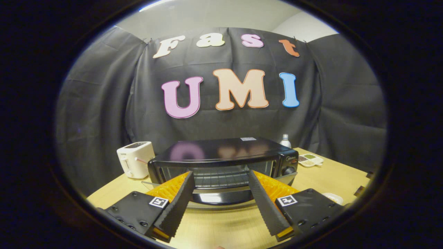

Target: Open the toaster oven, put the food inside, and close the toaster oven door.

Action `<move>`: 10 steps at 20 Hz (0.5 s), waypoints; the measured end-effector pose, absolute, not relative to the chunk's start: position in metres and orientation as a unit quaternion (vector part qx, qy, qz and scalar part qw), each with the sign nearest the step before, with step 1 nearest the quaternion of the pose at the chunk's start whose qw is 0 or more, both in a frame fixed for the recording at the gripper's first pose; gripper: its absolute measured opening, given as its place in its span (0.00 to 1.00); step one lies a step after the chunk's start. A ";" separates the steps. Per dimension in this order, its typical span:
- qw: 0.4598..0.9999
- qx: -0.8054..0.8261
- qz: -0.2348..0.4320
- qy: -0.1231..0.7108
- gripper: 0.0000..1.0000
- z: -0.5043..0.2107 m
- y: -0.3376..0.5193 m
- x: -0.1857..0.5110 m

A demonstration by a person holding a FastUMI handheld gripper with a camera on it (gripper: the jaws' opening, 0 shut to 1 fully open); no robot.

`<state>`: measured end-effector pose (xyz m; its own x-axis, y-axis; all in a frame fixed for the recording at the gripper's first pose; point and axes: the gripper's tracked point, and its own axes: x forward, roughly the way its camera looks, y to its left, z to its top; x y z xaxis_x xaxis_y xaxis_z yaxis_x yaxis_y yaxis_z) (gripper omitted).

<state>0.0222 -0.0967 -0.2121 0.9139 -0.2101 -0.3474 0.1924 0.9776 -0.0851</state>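
Gripper view: tool (220, 193) spread wide, holding nothing, above the pale wooden bench (221, 228). Just ahead, the black toaster oven (221, 157) has its glass door (221, 197) lowered, rack exposed. Risk: fingers striking that door. Food unidentified.

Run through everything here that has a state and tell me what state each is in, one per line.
toaster oven: door dropped open, wire rack bare
gripper: fingers spread wide, holding nothing
white toaster: lever appears up
bottle: upright, capped
divided dish: holds small fillings
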 end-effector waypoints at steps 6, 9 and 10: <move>0.971 -0.022 -0.119 0.204 0.98 -0.214 -0.099 0.015; 0.969 -0.008 -0.125 0.215 0.98 -0.214 -0.100 0.014; 0.969 -0.006 -0.126 0.214 0.98 -0.212 -0.101 0.014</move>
<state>0.0138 -0.1009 -0.2118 0.8766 -0.2460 -0.4137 0.2409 0.9684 -0.0654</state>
